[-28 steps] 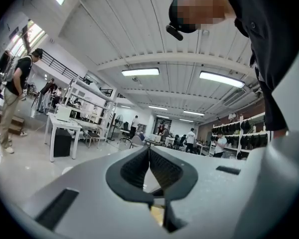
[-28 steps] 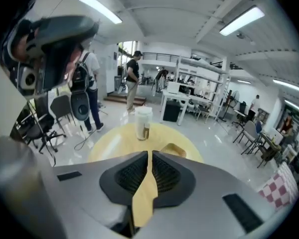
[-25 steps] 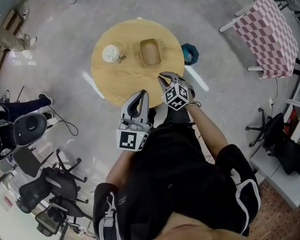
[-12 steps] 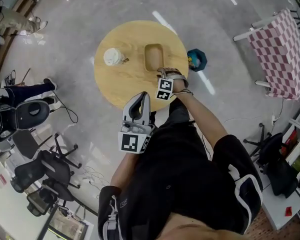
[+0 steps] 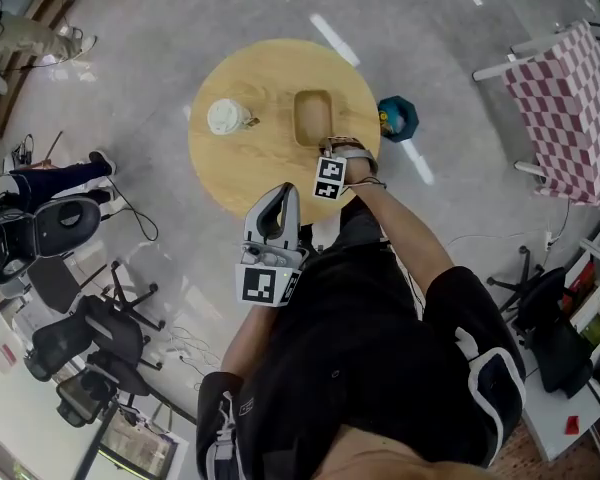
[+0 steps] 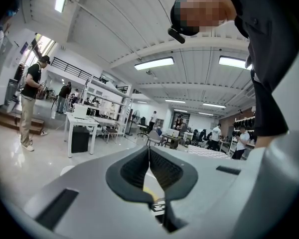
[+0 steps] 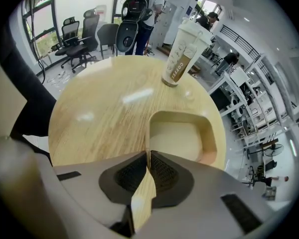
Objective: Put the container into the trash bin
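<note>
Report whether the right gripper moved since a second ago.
Yes: right gripper advanced over the round wooden table onto the tan container, jaws closing on its rim.

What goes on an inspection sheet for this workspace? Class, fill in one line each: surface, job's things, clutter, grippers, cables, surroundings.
surface: round wooden table, holding only two things.
job's things: empty container on the table, toward the bin's side; bin on the floor beside the table.
clutter: lidded cup upright on the table, apart from the container.
grippers: right gripper with jaws closing on the container's near rim; left gripper shut, empty, off the table.
cables: black cable on the floor at the head view's left.
surroundings: chairs at the head view's left, checked table at its right.
</note>
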Motion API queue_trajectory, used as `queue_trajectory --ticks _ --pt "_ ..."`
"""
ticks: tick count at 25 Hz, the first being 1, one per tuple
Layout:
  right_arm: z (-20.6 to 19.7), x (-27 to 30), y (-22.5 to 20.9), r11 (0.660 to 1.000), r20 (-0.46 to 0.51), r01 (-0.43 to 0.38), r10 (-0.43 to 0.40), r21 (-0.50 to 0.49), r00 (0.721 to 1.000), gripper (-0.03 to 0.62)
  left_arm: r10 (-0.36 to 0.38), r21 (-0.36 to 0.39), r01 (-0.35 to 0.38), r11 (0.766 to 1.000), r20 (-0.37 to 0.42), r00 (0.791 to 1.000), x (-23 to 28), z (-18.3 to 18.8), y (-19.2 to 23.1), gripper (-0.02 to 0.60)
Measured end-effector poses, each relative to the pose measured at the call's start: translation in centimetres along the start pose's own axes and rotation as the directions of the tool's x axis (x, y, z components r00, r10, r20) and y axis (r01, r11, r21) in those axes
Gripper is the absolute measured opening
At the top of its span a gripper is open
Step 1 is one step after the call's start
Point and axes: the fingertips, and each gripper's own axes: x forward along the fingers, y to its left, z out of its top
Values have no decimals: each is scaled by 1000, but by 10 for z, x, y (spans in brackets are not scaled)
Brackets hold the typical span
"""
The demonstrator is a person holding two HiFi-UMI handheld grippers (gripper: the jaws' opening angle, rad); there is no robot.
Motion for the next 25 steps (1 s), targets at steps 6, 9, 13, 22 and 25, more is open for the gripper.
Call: queue_trajectory --ticks 6,9,13,22,25 --pt "-29 -45 8 989 38 -18 12 146 999 38 -53 4 53 999 4 999 18 3 -8 11" --pt "-55 -71 9 970 50 -13 1 243 999 38 -93 5 93 996 2 996 31 2 -19 11" --pt "-99 -103 6 921 50 -2 -19 389 999 38 -177 12 177 984 -6 984 57 1 -47 11" --pt "-222 -112 1 809 -23 40 -33 587 999 38 -328 17 329 944 -33 944 124 -10 -134 11" --pt "-251 -103 0 782 -29 28 -14 623 1000 38 -346 18 347 938 -50 937 144 -15 -154 11"
